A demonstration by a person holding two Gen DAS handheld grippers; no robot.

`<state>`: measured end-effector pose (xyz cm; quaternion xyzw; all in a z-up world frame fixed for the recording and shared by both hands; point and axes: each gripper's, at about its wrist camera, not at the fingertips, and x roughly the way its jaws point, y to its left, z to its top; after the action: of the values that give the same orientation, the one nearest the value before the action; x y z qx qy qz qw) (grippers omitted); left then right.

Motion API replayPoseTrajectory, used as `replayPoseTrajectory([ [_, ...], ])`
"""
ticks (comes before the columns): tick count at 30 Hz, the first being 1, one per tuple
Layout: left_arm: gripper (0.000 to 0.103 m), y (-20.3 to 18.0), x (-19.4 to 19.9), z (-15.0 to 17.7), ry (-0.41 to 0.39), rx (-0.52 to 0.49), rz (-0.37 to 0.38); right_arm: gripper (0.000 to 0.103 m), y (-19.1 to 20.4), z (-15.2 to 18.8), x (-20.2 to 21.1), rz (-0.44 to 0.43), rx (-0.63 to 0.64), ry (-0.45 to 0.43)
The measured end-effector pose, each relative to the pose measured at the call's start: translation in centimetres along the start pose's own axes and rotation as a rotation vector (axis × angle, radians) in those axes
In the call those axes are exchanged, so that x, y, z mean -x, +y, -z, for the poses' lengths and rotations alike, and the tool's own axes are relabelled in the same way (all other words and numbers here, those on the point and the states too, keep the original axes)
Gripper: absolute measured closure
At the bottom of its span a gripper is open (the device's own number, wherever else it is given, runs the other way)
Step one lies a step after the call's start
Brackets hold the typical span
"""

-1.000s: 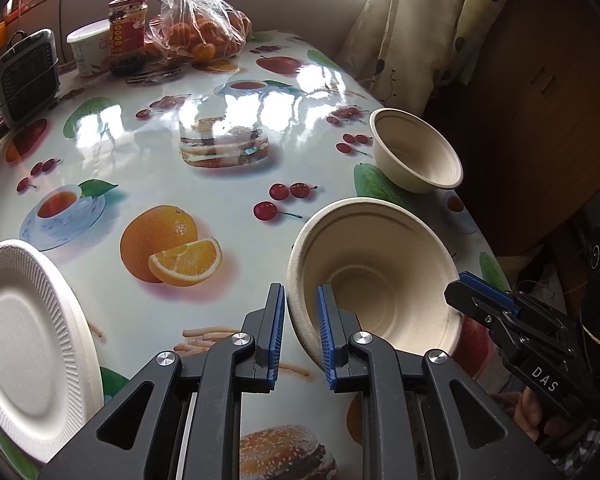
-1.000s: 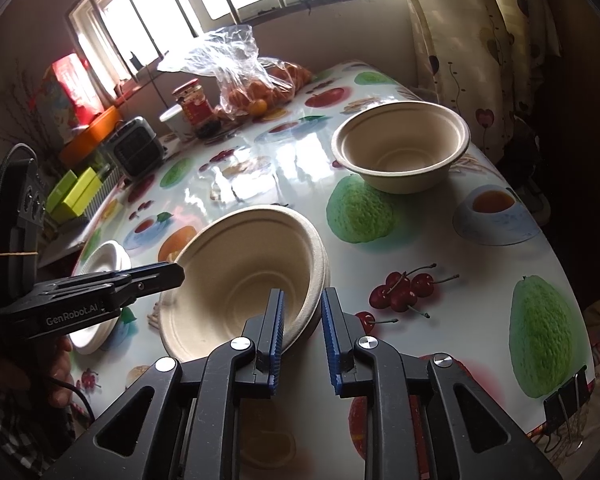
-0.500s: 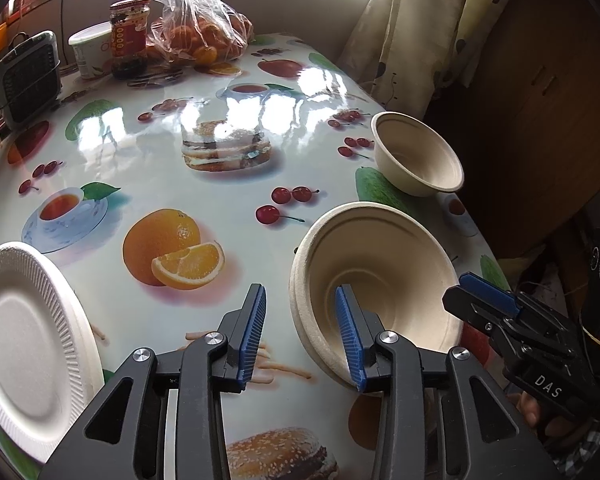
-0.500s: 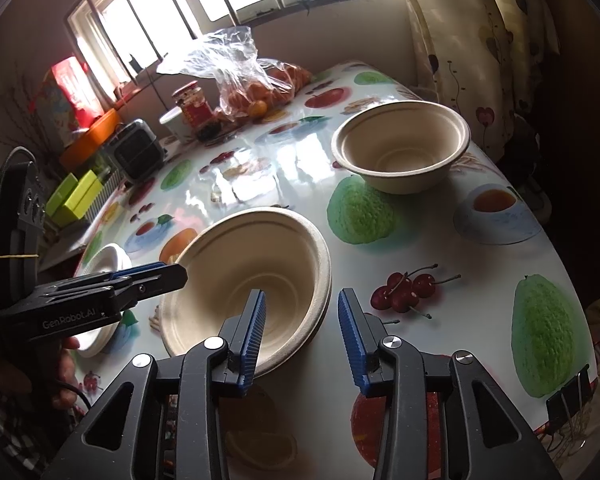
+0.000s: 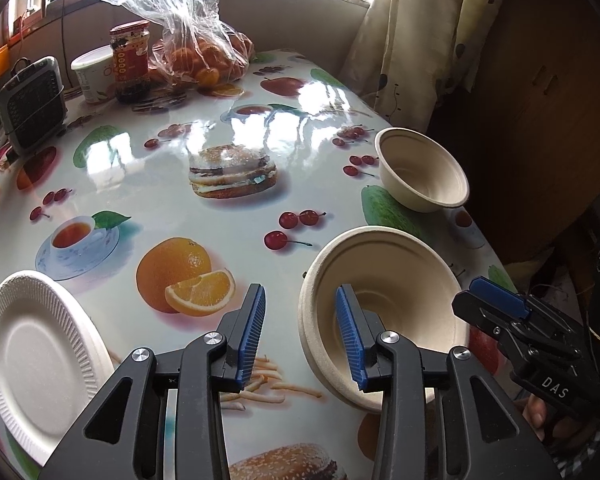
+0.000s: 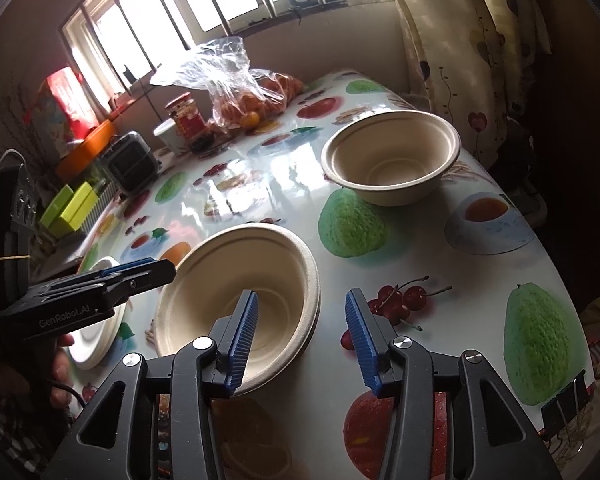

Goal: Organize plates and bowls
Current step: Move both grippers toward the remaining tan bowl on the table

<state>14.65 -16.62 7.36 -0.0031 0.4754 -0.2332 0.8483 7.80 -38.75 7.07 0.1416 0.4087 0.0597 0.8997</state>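
Both grippers, left gripper (image 5: 300,336) and right gripper (image 6: 298,338), are released; lower-centre stacked bowls (image 6: 236,296) look light, thin, best pinched at the rim.

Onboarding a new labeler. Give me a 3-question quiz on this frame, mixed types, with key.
1. True or false: the left gripper is shut on the rim of the near bowl.
2. Which lies left of the near bowl in the left wrist view? A) far bowl B) white plate C) jar
3. Fill in: the far bowl stands ____ from the near bowl, upright on the table.

Key:
1. False. Both the left gripper and the right gripper are open, each with one finger inside the near bowl.
2. B
3. apart
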Motion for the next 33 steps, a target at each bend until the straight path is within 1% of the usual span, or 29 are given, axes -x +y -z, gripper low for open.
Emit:
replayPoseTrajectory([
  [5,0.065,-0.2,-0.4,-1.1,-0.01,-0.023,-0.009,0.058,-0.5,-0.5,0.1,0.024,-0.001,-0.019],
  [8,0.065,-0.3,-0.8,-1.9,-0.014,-0.027,0.001,0.058,-1.0,-1.0,0.1,0.049,-0.003,-0.028],
  [18,0.065,-1.1,-2.3,-4.2,-0.012,-0.042,0.025,0.058,-2.7,-2.5,-0.1,0.086,-0.032,-0.043],
  [22,0.065,-1.4,-2.8,-5.4,-0.021,-0.049,0.023,0.058,-3.4,-3.4,-0.2,0.109,-0.042,-0.056],
  [26,0.065,-1.6,-3.6,-6.6,-0.02,-0.046,0.035,0.058,-4.0,-4.4,-0.3,0.146,-0.033,-0.075],
  [33,0.065,-2.3,-4.7,-8.4,-0.025,-0.055,0.067,0.058,-5.2,-5.8,-0.7,0.182,-0.046,-0.09],
])
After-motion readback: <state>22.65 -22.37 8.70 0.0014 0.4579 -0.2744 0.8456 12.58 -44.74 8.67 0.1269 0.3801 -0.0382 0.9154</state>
